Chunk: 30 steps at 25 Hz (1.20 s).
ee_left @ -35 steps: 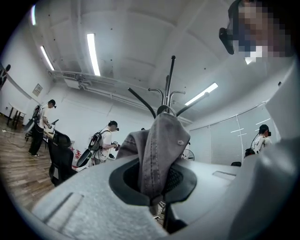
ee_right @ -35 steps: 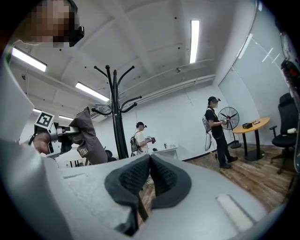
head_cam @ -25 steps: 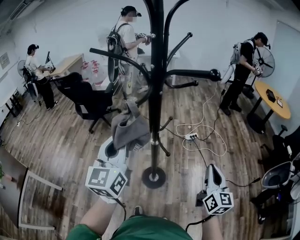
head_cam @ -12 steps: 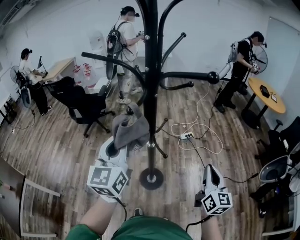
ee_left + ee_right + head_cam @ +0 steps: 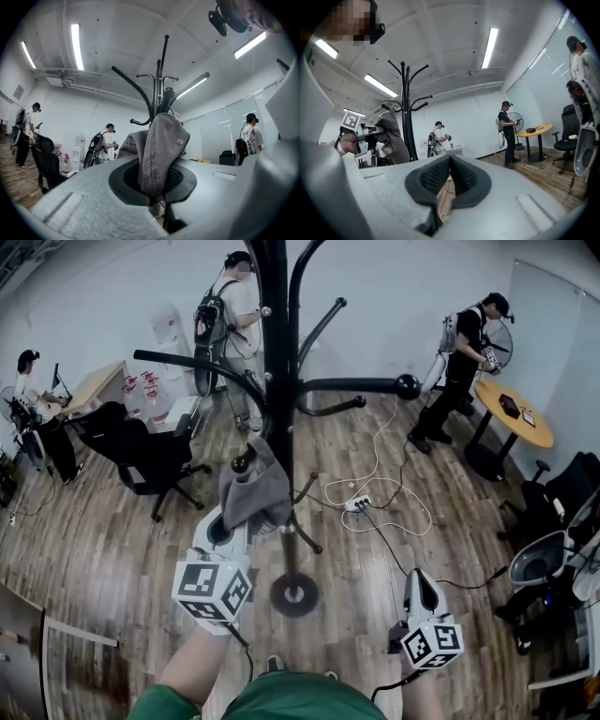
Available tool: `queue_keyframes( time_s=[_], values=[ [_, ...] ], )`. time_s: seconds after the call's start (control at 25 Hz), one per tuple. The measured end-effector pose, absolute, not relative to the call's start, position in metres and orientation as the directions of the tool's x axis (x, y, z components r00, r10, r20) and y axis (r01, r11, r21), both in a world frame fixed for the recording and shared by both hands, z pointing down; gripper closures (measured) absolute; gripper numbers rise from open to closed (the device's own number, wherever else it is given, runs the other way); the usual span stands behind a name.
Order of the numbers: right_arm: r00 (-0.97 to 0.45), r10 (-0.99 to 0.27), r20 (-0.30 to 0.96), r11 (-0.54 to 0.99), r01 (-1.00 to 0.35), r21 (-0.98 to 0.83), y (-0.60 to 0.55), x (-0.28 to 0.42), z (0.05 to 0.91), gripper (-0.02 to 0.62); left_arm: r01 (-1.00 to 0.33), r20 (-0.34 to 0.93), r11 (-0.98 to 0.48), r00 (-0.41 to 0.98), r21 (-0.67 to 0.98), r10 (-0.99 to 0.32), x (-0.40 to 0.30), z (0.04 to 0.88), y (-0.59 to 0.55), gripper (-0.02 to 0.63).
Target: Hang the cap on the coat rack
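Observation:
A grey cap [image 5: 255, 491] hangs crumpled from my left gripper [image 5: 228, 523], which is shut on its fabric. It is held just left of the black coat rack [image 5: 278, 427], below the curved hooks and level with a small lower peg. In the left gripper view the cap [image 5: 159, 150] fills the jaws, with the rack's hooks [image 5: 158, 91] rising behind it. My right gripper [image 5: 424, 579] is low on the right, away from the rack, shut and empty. The right gripper view shows its pads [image 5: 436, 180] meeting, with the rack [image 5: 408, 117] and the cap [image 5: 391, 136] to the left.
The rack's round base [image 5: 294, 595] stands on the wood floor. A white power strip with looped cables [image 5: 358, 505] lies to its right. A black office chair [image 5: 141, 451] is at left and a round table [image 5: 513, 413] at right. Three people stand or sit along the far wall.
The head view has swung, so the rack and room sit further left in the picture. The cap stays in the left gripper, close beside the pole. The right gripper has barely moved.

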State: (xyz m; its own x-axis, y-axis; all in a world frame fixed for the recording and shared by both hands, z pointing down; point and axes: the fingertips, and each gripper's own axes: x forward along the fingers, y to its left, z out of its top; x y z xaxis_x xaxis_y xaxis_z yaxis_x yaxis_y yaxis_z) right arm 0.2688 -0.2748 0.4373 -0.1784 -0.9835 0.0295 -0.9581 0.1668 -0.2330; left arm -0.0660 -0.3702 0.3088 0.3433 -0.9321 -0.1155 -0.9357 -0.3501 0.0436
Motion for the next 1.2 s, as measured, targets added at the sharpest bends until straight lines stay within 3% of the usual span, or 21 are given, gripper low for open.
queue_keyframes(
  time_s=[0.52, 1.2],
  values=[
    [-0.137, -0.989, 0.055, 0.121, -0.966, -0.227, -0.269, 0.269, 0.442, 0.592, -0.918, -0.068, -0.390, 0.386, 0.074, -0.920, -0.060, 0.333, -0.393, 0.584],
    [-0.206, -0.976, 0.075, 0.184, -0.955, -0.233, -0.286, 0.244, 0.446, 0.592, -0.852, -0.139, -0.520, 0.509, 0.061, -0.850, -0.055, 0.340, -0.361, 0.563]
  ],
)
